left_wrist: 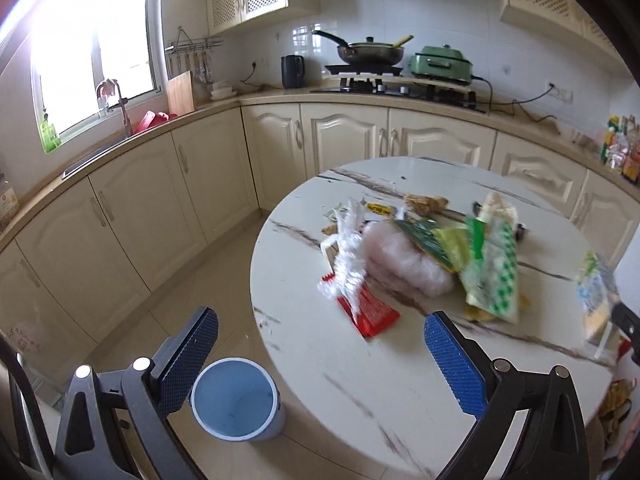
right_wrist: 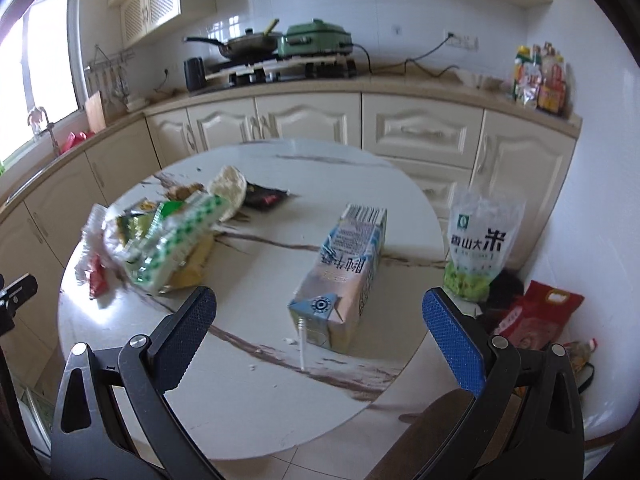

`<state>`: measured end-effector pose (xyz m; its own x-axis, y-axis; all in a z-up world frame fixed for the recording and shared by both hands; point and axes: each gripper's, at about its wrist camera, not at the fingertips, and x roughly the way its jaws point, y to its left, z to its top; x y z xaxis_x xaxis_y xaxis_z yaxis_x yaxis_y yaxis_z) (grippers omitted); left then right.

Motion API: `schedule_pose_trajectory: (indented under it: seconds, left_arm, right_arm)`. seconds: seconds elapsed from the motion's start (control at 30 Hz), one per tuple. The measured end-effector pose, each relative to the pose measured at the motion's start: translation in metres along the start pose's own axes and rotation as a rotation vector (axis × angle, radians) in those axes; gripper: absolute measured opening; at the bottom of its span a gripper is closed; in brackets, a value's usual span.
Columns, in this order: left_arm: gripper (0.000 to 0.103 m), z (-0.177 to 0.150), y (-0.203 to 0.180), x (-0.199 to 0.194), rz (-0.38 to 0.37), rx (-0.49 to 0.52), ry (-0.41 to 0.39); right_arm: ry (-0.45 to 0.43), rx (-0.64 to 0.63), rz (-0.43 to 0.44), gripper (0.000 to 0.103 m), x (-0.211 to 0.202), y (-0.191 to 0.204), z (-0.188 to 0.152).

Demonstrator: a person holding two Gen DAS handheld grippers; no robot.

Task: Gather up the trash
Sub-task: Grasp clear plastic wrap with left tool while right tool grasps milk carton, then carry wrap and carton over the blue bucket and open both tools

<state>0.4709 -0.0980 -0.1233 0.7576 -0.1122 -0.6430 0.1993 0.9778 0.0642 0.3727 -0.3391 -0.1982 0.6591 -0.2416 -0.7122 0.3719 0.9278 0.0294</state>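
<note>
Both grippers gape empty over the table's wrappers.

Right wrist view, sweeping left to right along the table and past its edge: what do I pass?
Red wrapper → green checked bag → milk carton → rice bag standing beyond the table edge → red bag on the floor.

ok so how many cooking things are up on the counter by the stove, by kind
frying pan: 1
green electric cooker: 1
black kettle: 1
wooden cutting board: 1
total: 4
</note>
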Motion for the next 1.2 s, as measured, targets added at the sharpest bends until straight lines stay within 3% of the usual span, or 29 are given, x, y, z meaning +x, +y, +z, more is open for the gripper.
schedule_pose_trajectory:
  seconds: [0.07,0.17,0.23,0.3,0.37,0.43,0.53,0.67,0.77,0.83,1.2]
  left_arm:
    - [0.098,0.018,0.004,0.032,-0.001,-0.003,0.014]
    - [0.083,0.042,0.003,0.082,-0.007,0.011,0.045]
    - [0.081,0.050,0.003,0.111,-0.001,0.023,0.069]
    - [0.066,0.058,0.003,0.139,-0.022,0.016,0.102]
    - [0.056,0.065,0.006,0.156,-0.044,0.005,0.121]
    - [0.054,0.070,0.009,0.167,-0.077,0.010,0.120]
    - [0.035,0.078,0.016,0.183,-0.137,0.011,0.127]
    - [0.024,0.072,0.034,0.182,-0.164,0.030,0.119]
    - [0.016,0.063,0.054,0.176,-0.224,-0.007,0.117]
    - [0.015,0.058,0.063,0.170,-0.239,-0.015,0.105]
    - [0.014,0.034,0.097,0.109,-0.330,-0.044,0.017]
  right_arm:
    - [0.016,0.003,0.003,0.103,0.014,-0.004,-0.001]
    - [0.032,0.010,-0.005,0.103,0.030,-0.009,-0.002]
    - [0.047,0.024,-0.008,0.103,0.040,-0.014,-0.004]
    - [0.066,0.042,-0.001,0.103,0.049,-0.020,-0.005]
    - [0.073,0.041,0.002,0.103,0.056,-0.022,-0.005]
    - [0.074,0.042,-0.015,0.103,0.063,-0.024,-0.004]
    - [0.089,0.050,-0.022,0.103,0.074,-0.026,0.001]
    - [0.112,0.052,-0.014,0.098,0.087,-0.024,0.008]
    - [0.099,0.039,0.000,0.071,0.087,-0.023,0.008]
    - [0.090,0.059,0.041,0.039,0.085,-0.025,0.009]
    - [0.019,0.040,0.120,0.037,0.057,-0.007,0.016]
